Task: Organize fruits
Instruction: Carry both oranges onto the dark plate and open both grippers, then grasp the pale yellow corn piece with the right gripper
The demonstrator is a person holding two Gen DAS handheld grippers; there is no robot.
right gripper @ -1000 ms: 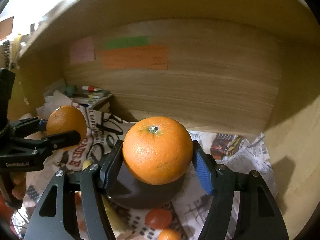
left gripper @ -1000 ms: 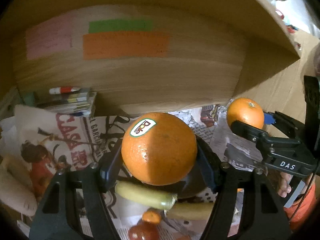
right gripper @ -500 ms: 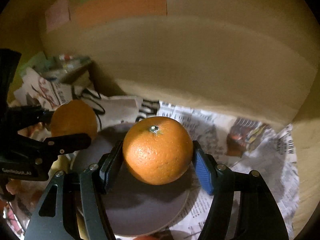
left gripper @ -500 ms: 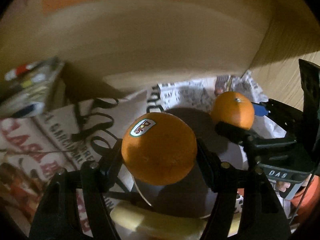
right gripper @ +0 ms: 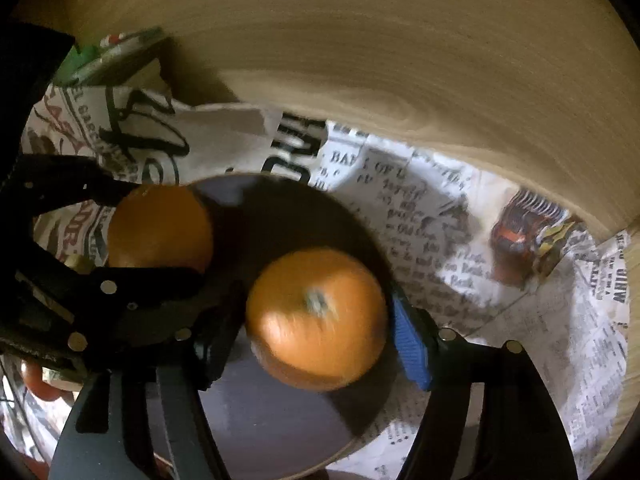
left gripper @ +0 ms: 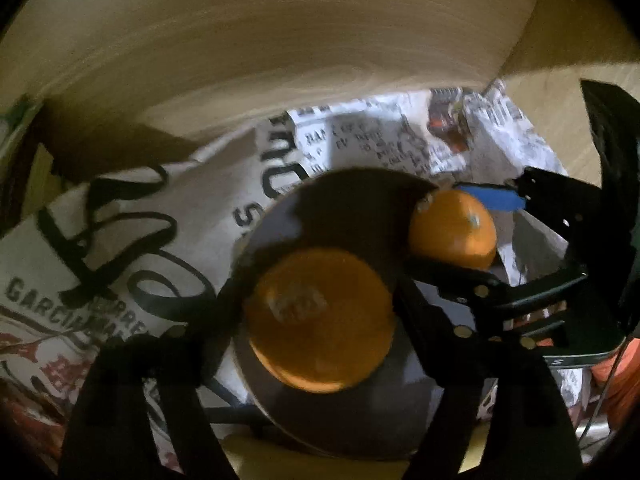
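Observation:
My left gripper (left gripper: 320, 320) is shut on an orange (left gripper: 320, 320) with a sticker, held low over a dark round plate (left gripper: 352, 424). My right gripper (right gripper: 316, 316) is shut on a second orange (right gripper: 316, 316) over the same plate (right gripper: 272, 428). In the left wrist view the right gripper's orange (left gripper: 452, 232) is at the plate's far right. In the right wrist view the left gripper's orange (right gripper: 160, 228) is at the plate's left. Both views are blurred.
The plate lies on newspaper (right gripper: 440, 220) and a printed bag (left gripper: 120, 232) inside a wooden shelf with a back wall (right gripper: 400, 40). Books (right gripper: 112, 52) lie at the far left. A small red fruit (right gripper: 36, 380) shows at the lower left.
Both grippers have tilted down and lowered their oranges toward the plate. The two oranges have come closer together over it. The bananas have gone out of view.

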